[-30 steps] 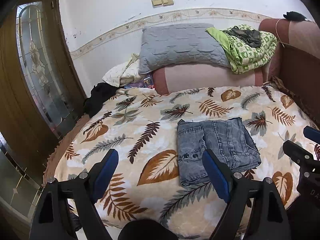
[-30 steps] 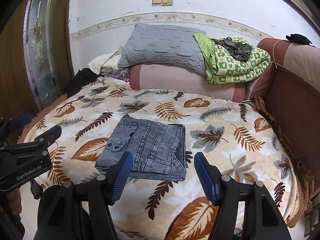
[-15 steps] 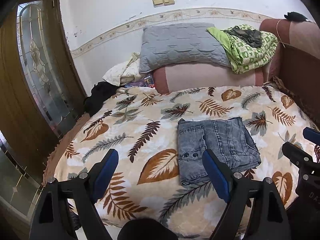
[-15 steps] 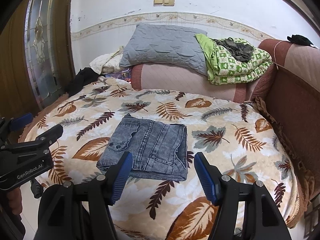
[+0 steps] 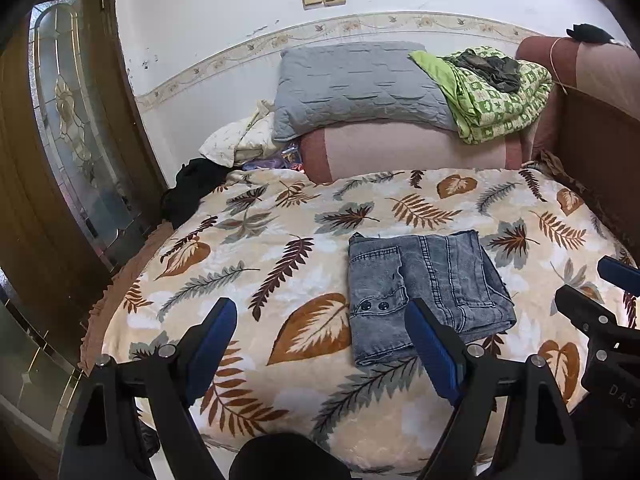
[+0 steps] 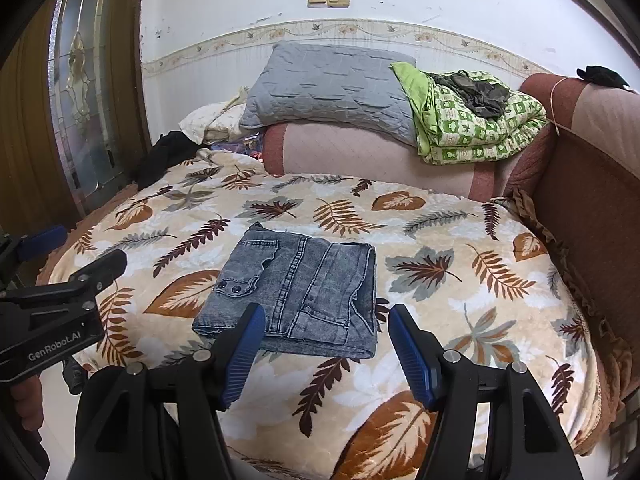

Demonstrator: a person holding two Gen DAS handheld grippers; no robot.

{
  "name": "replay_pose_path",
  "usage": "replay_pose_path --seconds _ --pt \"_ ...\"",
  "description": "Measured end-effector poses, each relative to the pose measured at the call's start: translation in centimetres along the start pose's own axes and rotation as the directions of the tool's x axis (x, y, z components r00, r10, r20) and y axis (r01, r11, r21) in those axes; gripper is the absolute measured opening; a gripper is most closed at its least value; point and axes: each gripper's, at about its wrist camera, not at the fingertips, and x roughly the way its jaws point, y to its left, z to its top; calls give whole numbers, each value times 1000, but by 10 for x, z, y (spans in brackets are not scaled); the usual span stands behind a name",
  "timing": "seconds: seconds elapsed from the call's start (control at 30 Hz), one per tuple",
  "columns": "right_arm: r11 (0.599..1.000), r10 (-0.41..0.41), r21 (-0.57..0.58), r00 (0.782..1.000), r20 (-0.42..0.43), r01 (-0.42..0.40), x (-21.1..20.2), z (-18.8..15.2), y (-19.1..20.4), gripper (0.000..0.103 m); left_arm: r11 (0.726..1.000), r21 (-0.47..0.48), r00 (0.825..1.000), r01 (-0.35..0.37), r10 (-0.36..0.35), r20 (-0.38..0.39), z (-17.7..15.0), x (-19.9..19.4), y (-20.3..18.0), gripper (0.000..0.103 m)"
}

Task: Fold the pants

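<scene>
**Handling the folded jeans: grip notes**

Looking down both wrist views, you have the jeans (image 6: 296, 296) lying as a compact folded rectangle on the leaf-print blanket (image 6: 460, 320), toward its near edge and well short of the pink bolster (image 6: 380, 152) at the far end. Take the jeans as your landmark.

Left gripper (image 5: 320, 344): claws spread wide, nothing between them. It hangs short of the jeans and off to their left; only its right pad overlaps the near-left corner in view, and no contact shows.

Right gripper (image 6: 324, 344): claws spread, somewhat narrower, empty. It sits just short of the jeans' near edge, roughly centred on it.

Handling, as judged: washed denim in several layers. Expect it to be fairly heavy for cloth, limp but with some body at the seams and waistband. It won't slip much on that plush blanket, so dragging may bunch the pile.

Where to take hold: the thick folded edge nearest you, or the corner by the two snap buttons (image 6: 230, 288). Pinch through all layers, or the top ply will peel away and undo the fold. The fold looks about finished.
</scene>
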Motion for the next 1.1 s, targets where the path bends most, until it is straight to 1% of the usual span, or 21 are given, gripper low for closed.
replay_pose_path --seconds 0.63,1.1 --pt "1000 3 2 1000 10 -3 -4 5 0 68 1000 -11 1000 -8 8 21 5 -9 1 86" --pt "1000 6 1 1000 14 -6 -6 4 0 68 1000 -10 1000 -7 7 18 4 -10 1 86"
